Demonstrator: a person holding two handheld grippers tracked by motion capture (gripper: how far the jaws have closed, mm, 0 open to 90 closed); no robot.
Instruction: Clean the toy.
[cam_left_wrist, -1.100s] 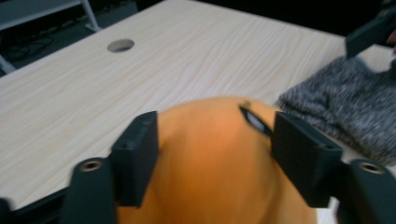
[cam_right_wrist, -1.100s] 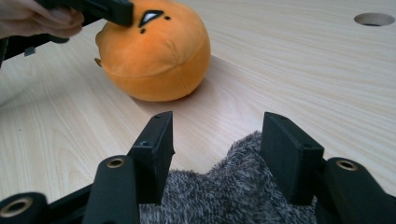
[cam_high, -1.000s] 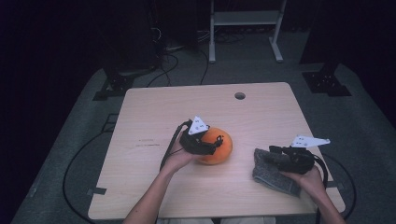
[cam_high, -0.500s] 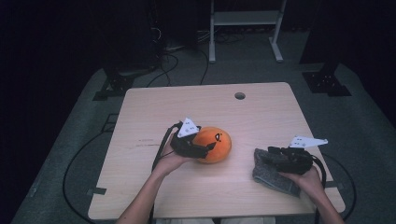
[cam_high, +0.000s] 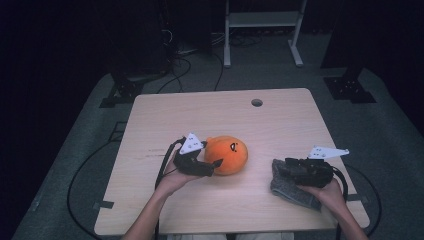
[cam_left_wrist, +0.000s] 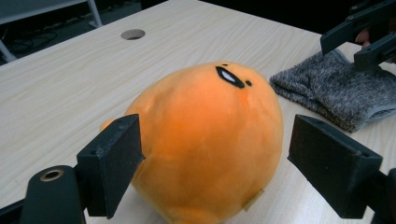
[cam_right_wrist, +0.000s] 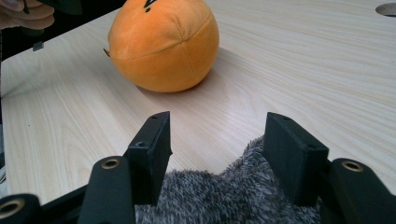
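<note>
Left gripper (cam_high: 216, 163) is sitting just to the left of the round orange plush toy with a small black-and-white face mark (cam_high: 227, 154), its jaws having just been opening; in the left gripper view the toy (cam_left_wrist: 210, 140) is bulging between the two black jaws, which are standing released, with a gap visible between the right-hand jaw and the plush, while the left-hand jaw is lying close along its side, contact unclear. Orange plush is resting on the pale wooden table (cam_high: 280, 120), near the middle and toward the person's edge. Right gripper (cam_high: 280, 167) is lying low over the grey fuzzy knitted cloth (cam_high: 290, 190), which is spread near the table's front right corner, well apart from the toy. Seen from the right gripper view, the jaws are standing wide, and the grey pile (cam_right_wrist: 219, 196) is lying between and under them; whether the pads are pressing on it is not clear, so its grip cannot be told. A round hole (cam_high: 257, 102) is showing in the tabletop at the far side.
</note>
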